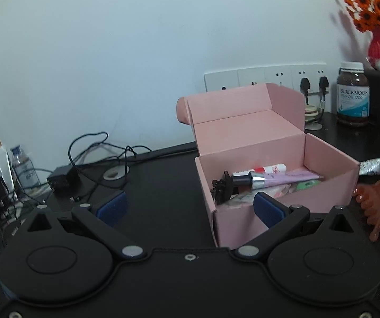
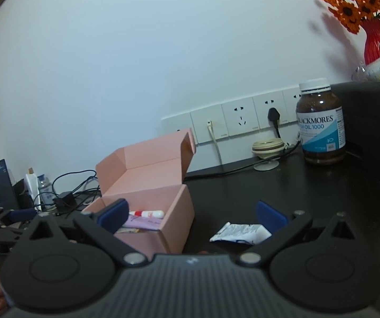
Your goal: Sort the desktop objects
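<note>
Fingers of both grippers stand spread apart with nothing between them. The left gripper (image 1: 190, 206) hovers low over the black table (image 1: 158, 185), its right blue pad just in front of the near wall of the open pink cardboard box (image 1: 277, 175), which sits right of that view's centre.

The box's lid is folded up and back against the far side, which leaves the top free for dropping things in. Inside lie a white tube with red print (image 1: 266, 169), a lilac tube with a silver collar and black cap (image 1: 269, 178), a black hair claw (image 1: 223, 189) at the near left corner and some softer pink and green items that are hard to tell apart.

Two small things remain outside, just right of the box: a crumpled white and silver tube (image 1: 372, 166) near its far right corner and an orange-pink hair claw (image 1: 375, 212) nearer the camera. Judging by the task, these probably belong in the box too.

The right gripper (image 2: 192, 216) is held above the white tube's flattened end (image 2: 240, 233), which lies on the table between its fingers and a little beyond them, right of the box; this looks like an approach to pick it up. A brown glass supplement bottle (image 2: 321, 129) and a red vase of orange flowers (image 2: 372, 42) stand at the far right by the wall sockets (image 2: 240, 122), well apart from the sorting.
</note>
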